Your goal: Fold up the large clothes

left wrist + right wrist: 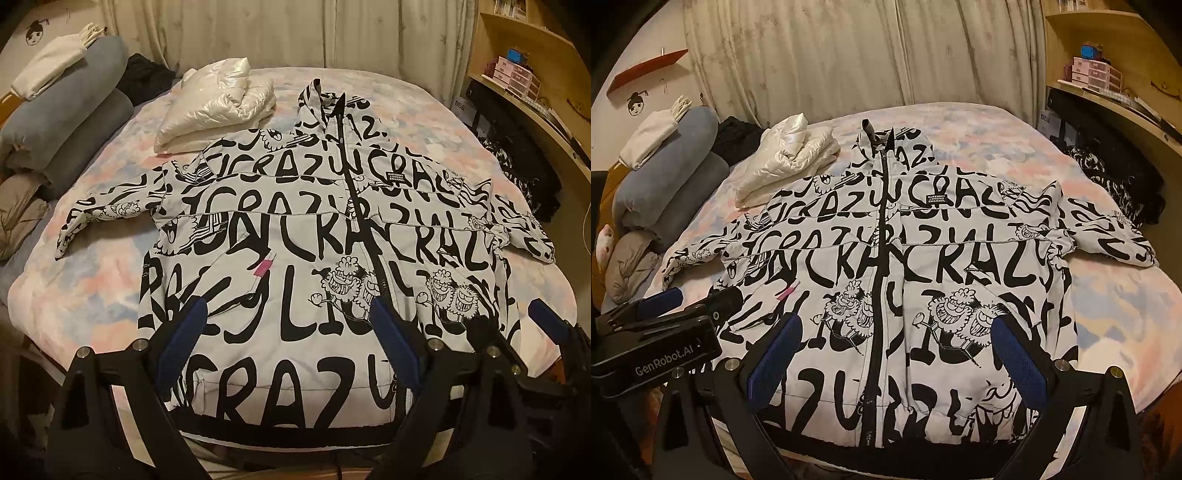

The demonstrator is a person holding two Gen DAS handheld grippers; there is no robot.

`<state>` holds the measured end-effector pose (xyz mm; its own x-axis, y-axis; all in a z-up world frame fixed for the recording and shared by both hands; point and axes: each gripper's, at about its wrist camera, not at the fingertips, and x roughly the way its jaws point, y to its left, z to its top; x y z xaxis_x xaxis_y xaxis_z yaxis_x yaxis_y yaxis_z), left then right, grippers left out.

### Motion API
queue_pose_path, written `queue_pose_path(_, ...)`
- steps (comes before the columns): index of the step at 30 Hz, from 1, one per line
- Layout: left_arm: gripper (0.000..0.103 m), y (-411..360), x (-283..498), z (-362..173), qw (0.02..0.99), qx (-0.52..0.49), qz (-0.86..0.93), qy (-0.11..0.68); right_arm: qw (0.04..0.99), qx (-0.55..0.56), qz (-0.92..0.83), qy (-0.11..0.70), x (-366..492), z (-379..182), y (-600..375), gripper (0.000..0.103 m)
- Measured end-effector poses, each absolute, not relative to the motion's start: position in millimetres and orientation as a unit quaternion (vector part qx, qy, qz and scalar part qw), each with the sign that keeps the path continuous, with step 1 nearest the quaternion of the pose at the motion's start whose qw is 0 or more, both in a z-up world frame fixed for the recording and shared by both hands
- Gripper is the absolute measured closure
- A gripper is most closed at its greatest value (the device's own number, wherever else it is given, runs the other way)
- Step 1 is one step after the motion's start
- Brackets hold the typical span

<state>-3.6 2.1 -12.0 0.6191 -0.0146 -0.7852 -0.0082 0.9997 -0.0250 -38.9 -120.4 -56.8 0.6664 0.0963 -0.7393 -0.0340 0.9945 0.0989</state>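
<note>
Two claws, the left claw (286, 345) and the right claw (895, 356), hang spread and empty over the hem of the printed jacket (295, 236), which lies flat, zipped and not yet folded on the bed (92, 288).

The left hand-held gripper (288, 317) points forward and downward, its two blue-padded fingers (184, 339) spread wide with nothing pinched between them. Seen from the right wrist, it sits low at the left edge (670, 301), black body and blue pad tips showing. The right hand-held gripper (897, 343) is tilted down at a similar slant, its blue pads (1019, 354) also set far apart and closed on nothing. From the left wrist it appears at the lower right (517, 321), just beside the left one.
</note>
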Motion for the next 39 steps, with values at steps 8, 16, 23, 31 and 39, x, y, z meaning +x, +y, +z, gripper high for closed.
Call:
queue_pose_path(8, 0.015, 4.0, -5.2, -17.8, 0.898, -0.014, -0.001, 0.440, 0.911, 0.040, 0.037, 0.410, -40.0, -62.7, -120.3, 0.000)
queue_pose_path(16, 0.015, 2.9, -5.0, -21.8, 0.896, -0.016, -0.002, 0.444, 0.910, 0.041, 0.038, 0.410, -39.0, -61.5, -121.3, 0.000)
queue_pose_path(23, 0.015, 2.9, -5.2, -22.3, 0.896, -0.017, -0.003, 0.444, 0.910, 0.039, 0.038, 0.410, -37.9, -61.9, -121.6, 0.000)
queue_pose_path(31, 0.015, -3.4, -2.7, -26.3, 0.893, -0.022, -0.006, 0.449, 0.911, 0.035, 0.035, 0.409, -39.6, -65.6, -121.9, 0.000)
queue_pose_path(39, 0.015, -4.3, -1.7, -25.0, 0.894, -0.022, -0.006, 0.448, 0.915, 0.028, 0.033, 0.401, -39.1, -61.5, -122.6, 0.000)
